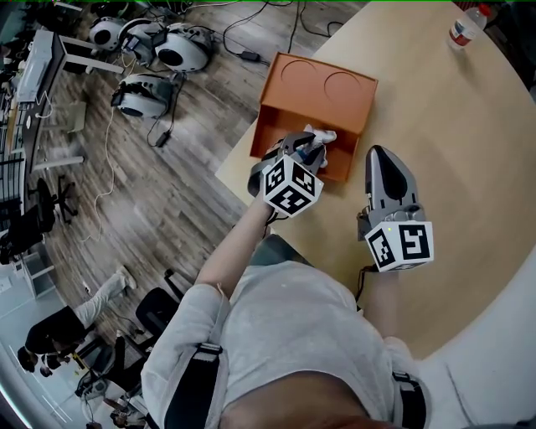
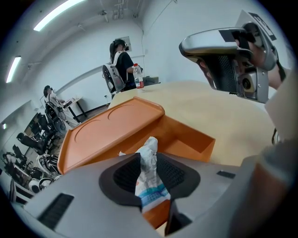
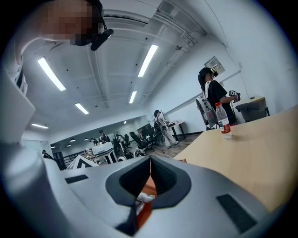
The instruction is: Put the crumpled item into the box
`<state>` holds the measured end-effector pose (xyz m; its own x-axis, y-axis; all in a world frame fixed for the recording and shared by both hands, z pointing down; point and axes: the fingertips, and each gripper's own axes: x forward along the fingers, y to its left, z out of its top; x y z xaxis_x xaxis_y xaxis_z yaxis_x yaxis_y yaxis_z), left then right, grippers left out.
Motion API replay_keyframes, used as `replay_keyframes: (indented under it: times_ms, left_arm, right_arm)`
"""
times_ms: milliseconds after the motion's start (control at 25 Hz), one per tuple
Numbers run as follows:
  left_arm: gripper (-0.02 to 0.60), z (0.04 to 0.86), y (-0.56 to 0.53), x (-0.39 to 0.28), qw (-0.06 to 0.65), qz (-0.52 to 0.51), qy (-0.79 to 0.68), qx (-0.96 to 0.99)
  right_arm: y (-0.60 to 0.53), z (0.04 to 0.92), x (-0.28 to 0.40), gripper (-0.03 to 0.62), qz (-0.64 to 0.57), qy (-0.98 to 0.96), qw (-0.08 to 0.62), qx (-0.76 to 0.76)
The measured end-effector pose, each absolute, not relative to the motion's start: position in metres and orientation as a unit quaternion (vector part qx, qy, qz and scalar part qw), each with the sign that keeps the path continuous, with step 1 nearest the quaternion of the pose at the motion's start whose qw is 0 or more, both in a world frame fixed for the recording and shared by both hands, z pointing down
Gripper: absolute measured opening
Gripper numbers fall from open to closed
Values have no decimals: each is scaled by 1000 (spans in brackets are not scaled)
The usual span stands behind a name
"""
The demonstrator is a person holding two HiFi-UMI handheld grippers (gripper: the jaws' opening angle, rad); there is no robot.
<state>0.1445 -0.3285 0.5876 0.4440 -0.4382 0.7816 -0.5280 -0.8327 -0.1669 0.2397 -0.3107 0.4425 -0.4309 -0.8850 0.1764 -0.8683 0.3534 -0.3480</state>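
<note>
An orange box with two round dents in its flat top stands at the table's left edge; its open tray faces me. My left gripper hangs at the tray's near wall, shut on a crumpled white wrapper with blue print, which sticks up between the pads. The same wrapper shows white at the jaw tips in the head view. To the right, my right gripper is over bare table, shut and holding nothing; its jaws meet in a thin line in the right gripper view.
The light wooden table is rounded; its edge runs just left of the box. A water bottle stands at the far right. Beyond the edge the floor holds cables and headsets. People stand in the room behind.
</note>
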Motion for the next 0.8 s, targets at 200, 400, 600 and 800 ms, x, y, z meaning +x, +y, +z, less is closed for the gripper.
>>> replay_keyframes:
  times_ms: [200,400,600,800]
  left_arm:
    - [118,594,-327,145,44,458,-276,844]
    - [130,594,-325,145,44,455,-275,846]
    - [152,588,-325,143,52,439,-282,852]
    - [153,571,-324,141,53,399,-307,862]
  right_arm:
    - [-311,446,240,9,-206,819,23,-534]
    - [-310,446,239,9,-205,822,22,-531]
    - [-309,443,237,9,-201,826,24,-525]
    - [-306,443,235,9,-207,826,27,-523]
